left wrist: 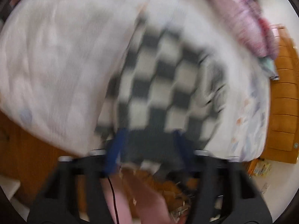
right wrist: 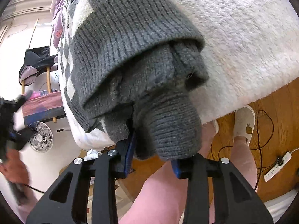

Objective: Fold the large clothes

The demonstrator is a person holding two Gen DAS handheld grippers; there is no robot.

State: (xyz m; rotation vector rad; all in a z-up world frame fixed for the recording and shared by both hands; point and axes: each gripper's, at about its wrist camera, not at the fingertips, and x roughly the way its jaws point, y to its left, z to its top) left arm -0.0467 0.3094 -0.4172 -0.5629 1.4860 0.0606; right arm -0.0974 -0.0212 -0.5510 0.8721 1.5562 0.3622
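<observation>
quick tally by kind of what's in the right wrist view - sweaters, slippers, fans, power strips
sweaters: 1, the grey and white checked sweater, its grey ribbed part between the fingers of the right gripper
slippers: 1 fully seen, a white slipper on the wooden floor
fans: 1, a white fan
power strips: 1, a white power strip
total: 4

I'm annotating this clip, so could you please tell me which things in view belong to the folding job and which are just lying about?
Job in hand:
checkered sweater
white fleece blanket it lies on
right gripper
left gripper

Lying about:
fan
power strip
slipper
purple garment
</observation>
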